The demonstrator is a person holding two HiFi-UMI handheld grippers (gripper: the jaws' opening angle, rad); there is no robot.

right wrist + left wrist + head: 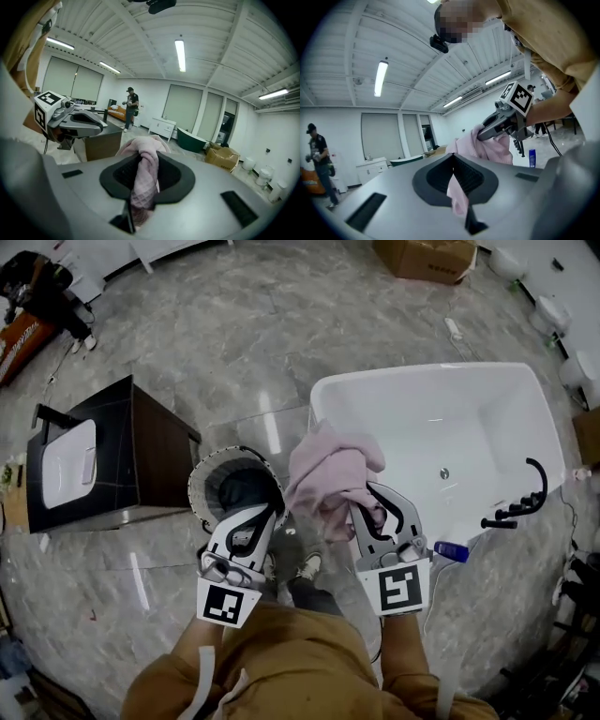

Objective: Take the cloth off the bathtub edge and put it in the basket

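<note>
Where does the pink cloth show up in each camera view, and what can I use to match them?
Head view: pink cloth at centre, bunched between left gripper and right gripper.
Left gripper view: cloth lower centre, pinched in that gripper's jaws, running up right.
Right gripper view: cloth lower centre, pinched in that gripper's jaws.
Landmarks: dark cabinet, head and right gripper views; blue bottle, head and left gripper views.

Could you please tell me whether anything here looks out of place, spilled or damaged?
Nothing stands out. The pink cloth hangs bunched between the left gripper and the right gripper, both clamped on it, between the basket and the bathtub. Nothing looks spilled or broken.
</note>
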